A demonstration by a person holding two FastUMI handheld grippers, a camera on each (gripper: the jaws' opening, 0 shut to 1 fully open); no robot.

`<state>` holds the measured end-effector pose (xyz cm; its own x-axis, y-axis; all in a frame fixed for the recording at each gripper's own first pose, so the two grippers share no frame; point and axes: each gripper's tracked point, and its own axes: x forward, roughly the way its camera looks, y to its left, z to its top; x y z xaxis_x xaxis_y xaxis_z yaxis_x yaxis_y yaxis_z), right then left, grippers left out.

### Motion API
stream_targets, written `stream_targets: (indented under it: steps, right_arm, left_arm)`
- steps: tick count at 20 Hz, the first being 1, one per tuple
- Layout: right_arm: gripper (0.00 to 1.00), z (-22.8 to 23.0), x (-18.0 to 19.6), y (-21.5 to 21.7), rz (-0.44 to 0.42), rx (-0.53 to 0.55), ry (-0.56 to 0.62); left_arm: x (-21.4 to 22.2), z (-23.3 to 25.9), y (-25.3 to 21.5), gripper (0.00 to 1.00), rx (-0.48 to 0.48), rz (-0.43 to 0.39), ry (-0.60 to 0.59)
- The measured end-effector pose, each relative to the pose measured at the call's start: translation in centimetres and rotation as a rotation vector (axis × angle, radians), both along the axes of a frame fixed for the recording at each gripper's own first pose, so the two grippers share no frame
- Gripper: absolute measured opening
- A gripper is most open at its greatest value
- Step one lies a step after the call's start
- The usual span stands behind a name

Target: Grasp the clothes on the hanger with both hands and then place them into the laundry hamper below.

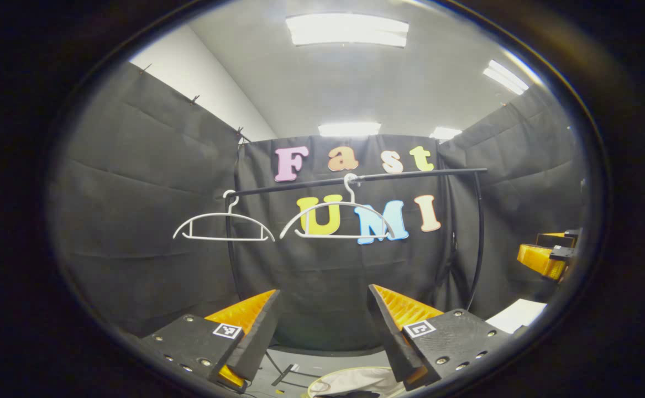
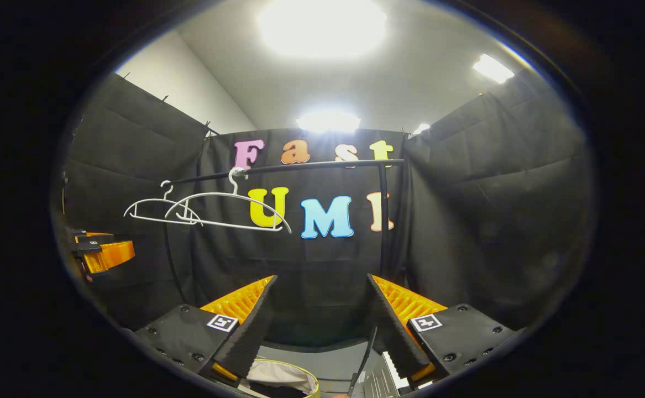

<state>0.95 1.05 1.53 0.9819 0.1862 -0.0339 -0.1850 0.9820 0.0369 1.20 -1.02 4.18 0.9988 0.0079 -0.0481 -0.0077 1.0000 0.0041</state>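
Black cloth walls close the booth on three sides, pale ceiling with strip lights above. I see a thin dark rail running roughly level across the back wall, its right end bending down into a post. Two white hangers on it, both bare: left hanger near the rail's left end, right hanger near the middle, each a curved wire-like arc with a straight bottom bar, long axis running along the rail. In the right gripper view the same two hangers overlap, the nearer one in front of the farther one. Laundry hamper sits low on the floor under the rail, round rim, pale fabric lining with something dark inside; I can't tell what the dark thing is. Hamper rim also at the bottom of the right gripper view. My left gripper is spread wide, nothing between the ribbed wedge fingers. Right gripper likewise wide apart, holding nothing.
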Motion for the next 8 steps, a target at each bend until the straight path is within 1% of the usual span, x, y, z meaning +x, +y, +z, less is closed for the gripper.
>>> stream_targets:
  steps: [3, 7, 8]
  right_arm:
    - [0.97, 0.17, 0.04, -0.21, -0.012, -0.002, -0.005]
    - [0.98, 0.76, -0.02, -0.64, -0.029, 0.006, -0.025]
    - [0.94, 0.77, 0.06, -0.72, -0.033, 0.004, -0.026]
  left_arm:
    - [-0.22, 0.16, 0.14, 0.9, 0.002, -0.004, -0.007]
    - [-0.33, 0.55, 0.21, 0.91, -0.007, -0.004, -0.019]
    - [-0.27, 0.64, 0.18, 0.89, -0.009, -0.003, -0.02]
